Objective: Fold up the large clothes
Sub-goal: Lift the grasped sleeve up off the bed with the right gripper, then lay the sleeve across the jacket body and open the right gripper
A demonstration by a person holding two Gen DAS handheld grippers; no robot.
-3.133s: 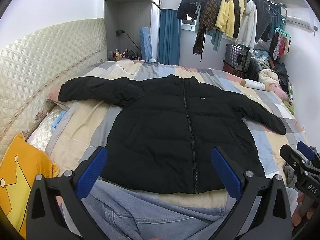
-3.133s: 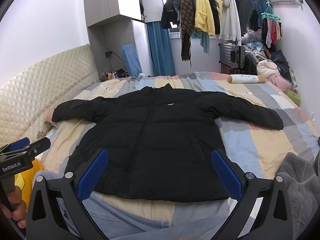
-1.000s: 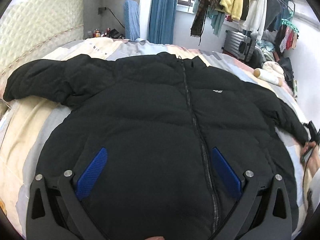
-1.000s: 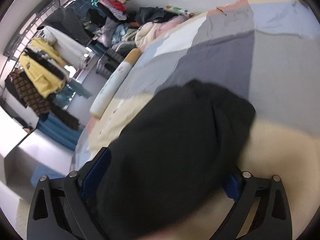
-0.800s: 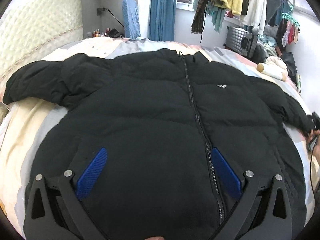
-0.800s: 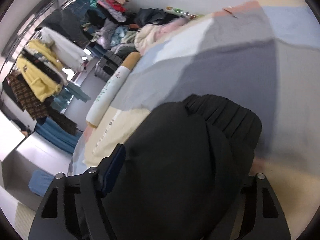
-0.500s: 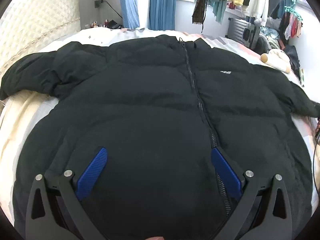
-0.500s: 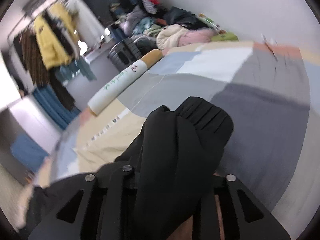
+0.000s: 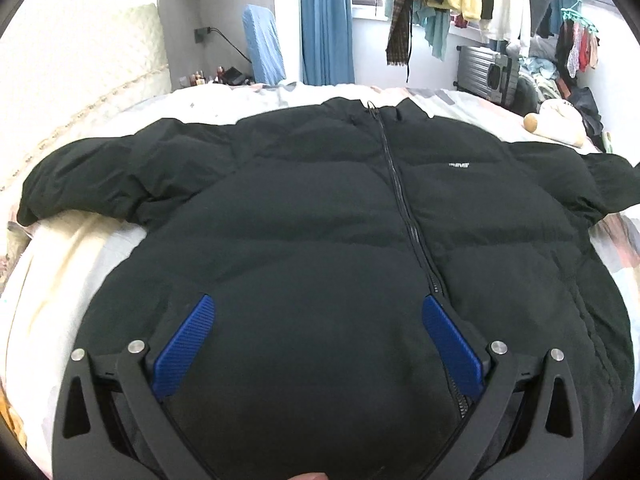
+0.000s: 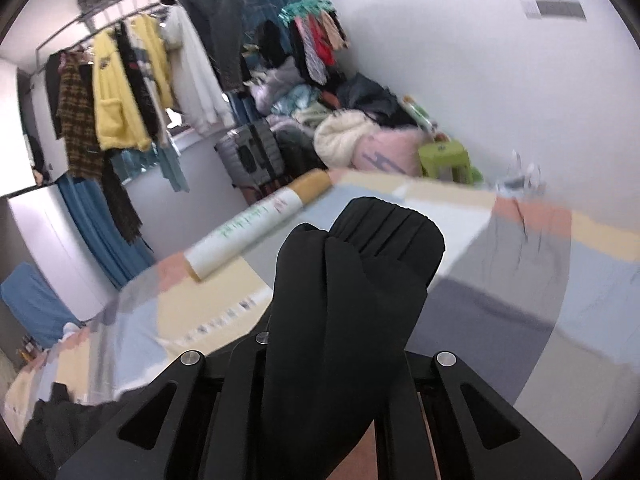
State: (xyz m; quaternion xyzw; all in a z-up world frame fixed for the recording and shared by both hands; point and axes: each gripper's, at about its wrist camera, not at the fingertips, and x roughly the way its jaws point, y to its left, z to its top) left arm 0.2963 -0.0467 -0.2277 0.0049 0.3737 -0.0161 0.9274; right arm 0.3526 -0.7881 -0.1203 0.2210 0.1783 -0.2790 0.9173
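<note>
The right hand-held gripper point(image 10: 340, 344), wide apart before, now pinches the jacket point(image 9: 320, 240) sleeve cuff point(image 10: 384, 232); left hand-held gripper point(image 9: 320, 336) stays spread over the hem

Jacket point(image 9: 320, 220): black, small white chest logo, black zipper. Sleeve cuff point(image 10: 384, 232): black, ribbed. Left claw point(image 9: 316, 344): black frame, blue pads point(image 9: 184, 344). Right claw point(image 10: 336, 344): black. Bed cover point(image 10: 580, 280): patchwork blocks of grey, cream, pale blue, salmon. Curtain point(image 9: 326, 28): blue. Hanging cardigan point(image 10: 116, 100): yellow.

The bunched sleeve point(image 10: 352, 300) hides the right claw's point(image 10: 340, 344) fingertips.
</note>
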